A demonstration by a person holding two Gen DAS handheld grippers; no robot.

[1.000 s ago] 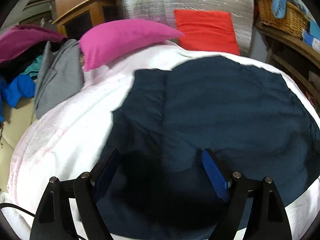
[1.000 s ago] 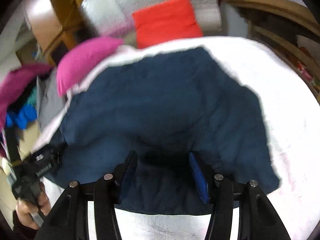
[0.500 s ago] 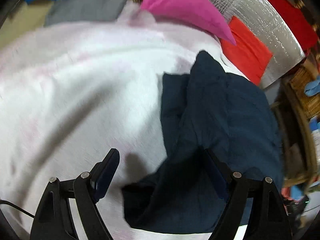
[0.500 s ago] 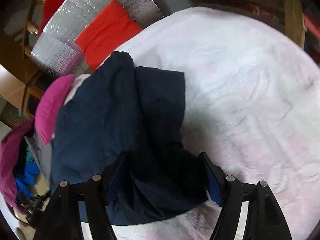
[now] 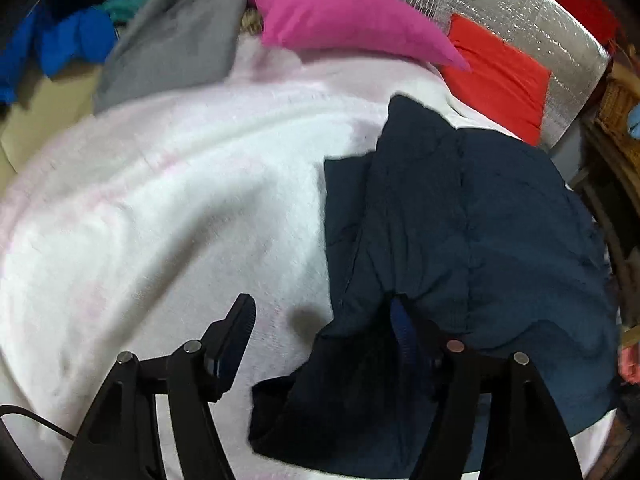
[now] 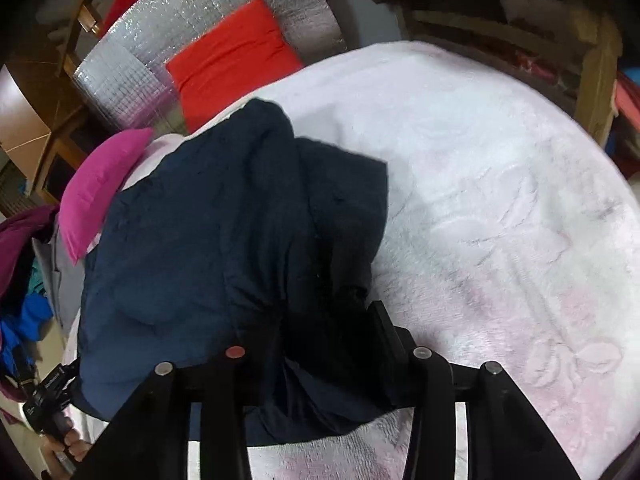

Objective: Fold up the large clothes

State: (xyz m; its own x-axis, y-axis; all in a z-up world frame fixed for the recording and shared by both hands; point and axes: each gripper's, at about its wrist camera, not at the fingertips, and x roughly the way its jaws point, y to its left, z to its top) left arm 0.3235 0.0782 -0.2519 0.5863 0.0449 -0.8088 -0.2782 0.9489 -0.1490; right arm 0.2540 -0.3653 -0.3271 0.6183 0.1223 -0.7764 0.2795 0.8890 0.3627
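Note:
A navy quilted garment [image 5: 480, 232] lies bunched on a white, pink-tinged blanket [image 5: 180, 200], its near corner hanging toward me. My left gripper [image 5: 320, 304] has its jaws closing. The garment's corner rests against the right finger's blue pad [image 5: 400, 320], while the left finger [image 5: 236, 332] stands clear over bare blanket. In the right wrist view the same garment [image 6: 200, 220] fills the gap of my right gripper [image 6: 308, 312], whose jaws are closing on it. Cloth drapes over and hides its left finger and meets the right finger [image 6: 384, 320].
A pink pillow [image 5: 340, 16], a red cushion [image 5: 500, 76] and a silver foil panel [image 5: 520, 12] stand at the bed's far end. Grey and blue clothes [image 5: 168, 48] are piled at the left. Wooden shelving [image 6: 592, 60] borders the right. A hand [image 6: 68, 448] holds the other gripper.
The garment, spread flat a second ago, is now gathered into a narrower heap. Both views rolled and shifted toward its edges. The right jaws narrowed onto cloth, and the left jaws narrowed a little.

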